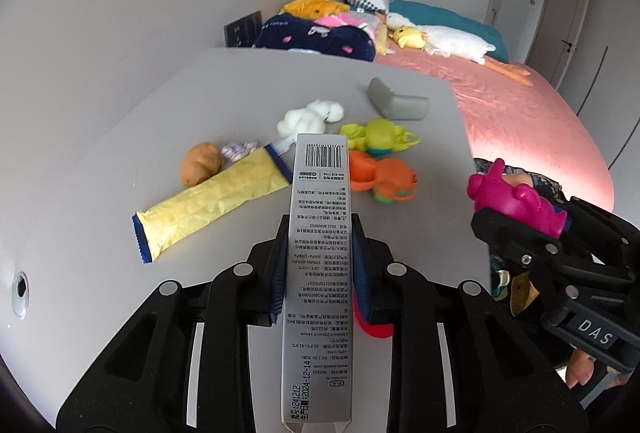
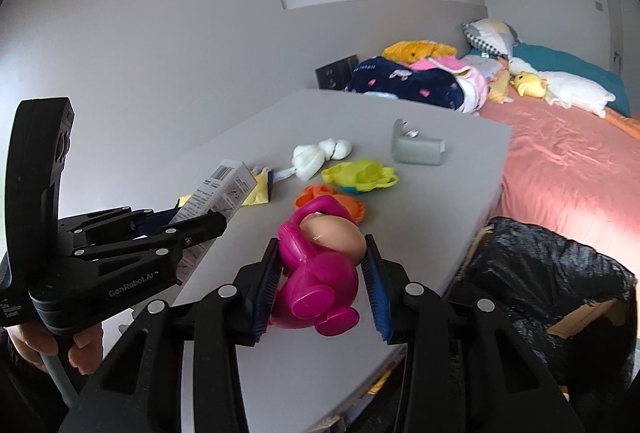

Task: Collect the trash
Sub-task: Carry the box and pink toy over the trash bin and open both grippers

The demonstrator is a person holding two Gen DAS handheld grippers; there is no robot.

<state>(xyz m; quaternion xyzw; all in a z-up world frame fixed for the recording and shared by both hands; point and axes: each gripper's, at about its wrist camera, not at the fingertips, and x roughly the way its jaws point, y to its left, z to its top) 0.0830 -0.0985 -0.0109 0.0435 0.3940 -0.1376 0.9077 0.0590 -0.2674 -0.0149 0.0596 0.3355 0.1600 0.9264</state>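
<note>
**A:** Left gripper first: what is it doing?

**B:** It is clamped on a box, a long silver carton held lengthwise between the pads, barcode end pointing away. Gripped mid-length, I'd say so it stays balanced while lifted clear of the bench.

**A:** And the right gripper?

**B:** Closed on a pink toy, above the bench's near edge. A bin lined with black plastic stands just right of the bench, beside the bed. My guess is that both loads are headed there, though the toy hardly looks like trash.

**A:** What remains on the bench?

**B:** Beyond the box: one yellow wrapper to its left, with one brown lump touching the wrapper's far side and a small crumpled scrap next to that. Past the box's far end, one white tissue wad. Right of the box, two toys, one orange and one green. Farthest back, one grey corner piece.

**A:** So the trash left?

**B:** Likely wrapper, scrap, tissue, and perhaps the lump.
</note>
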